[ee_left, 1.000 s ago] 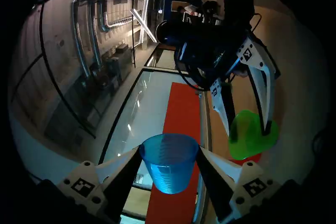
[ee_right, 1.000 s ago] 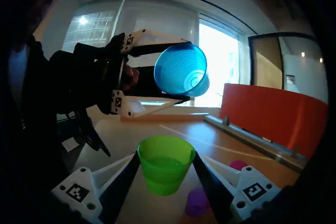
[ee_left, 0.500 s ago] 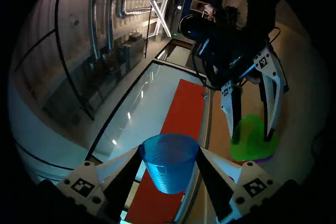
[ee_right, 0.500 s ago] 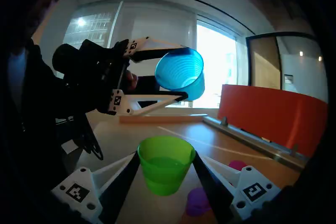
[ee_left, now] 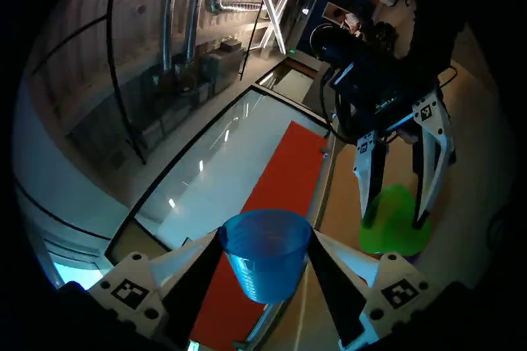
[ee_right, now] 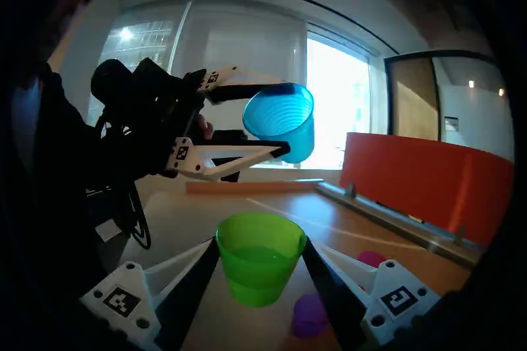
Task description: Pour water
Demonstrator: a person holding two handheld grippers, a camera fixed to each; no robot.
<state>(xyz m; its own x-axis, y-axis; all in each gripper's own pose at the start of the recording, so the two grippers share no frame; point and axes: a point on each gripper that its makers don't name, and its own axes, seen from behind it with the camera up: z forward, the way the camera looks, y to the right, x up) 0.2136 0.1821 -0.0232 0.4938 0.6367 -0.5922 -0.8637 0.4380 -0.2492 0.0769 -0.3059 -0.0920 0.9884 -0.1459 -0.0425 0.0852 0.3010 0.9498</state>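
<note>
We are tipping the blue cup (ee_right: 280,120) back up; a second ago its mouth leaned over more toward the green cup (ee_right: 261,270). So the pour looks done. Our left fingers (ee_left: 184,259) squeeze the blue cup, up high. Our right fingers (ee_right: 178,262) squeeze the green cup, water inside, near the worktop (ee_right: 197,219).

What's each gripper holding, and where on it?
Left gripper: blue cup, fingers on opposite sides of its wall. Right gripper: green cup, same hold.
</note>
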